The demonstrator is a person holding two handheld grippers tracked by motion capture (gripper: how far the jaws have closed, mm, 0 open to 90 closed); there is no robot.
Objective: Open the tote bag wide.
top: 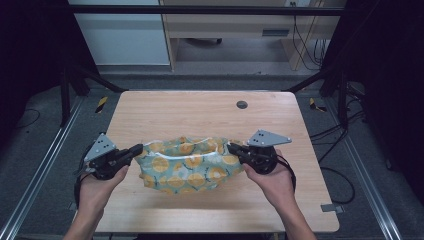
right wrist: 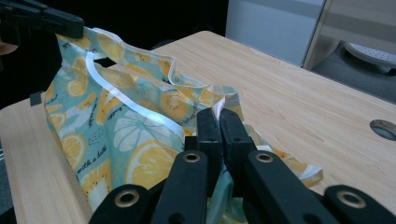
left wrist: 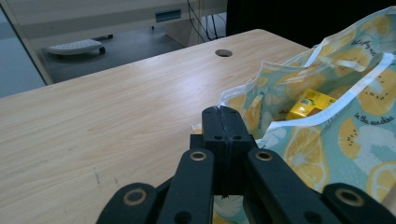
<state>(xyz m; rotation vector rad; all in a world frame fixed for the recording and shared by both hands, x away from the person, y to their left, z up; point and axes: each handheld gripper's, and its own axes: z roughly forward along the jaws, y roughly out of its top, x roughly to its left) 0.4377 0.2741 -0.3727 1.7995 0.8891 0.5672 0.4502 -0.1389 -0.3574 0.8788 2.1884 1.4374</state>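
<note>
Between both clamped tongs, fruit-print bag [top: 186,165], long axis left-right, mouth upward.

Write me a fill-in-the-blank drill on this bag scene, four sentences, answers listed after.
1. The bag is printed with slices of ____ fruit.
2. The left gripper and the right gripper each pinch the bag's top ____.
3. Inside the bag lies a small ____ carton.
4. The bag's bottom rests on the wooden ____.

Missing words: citrus; edge; yellow; table
</note>
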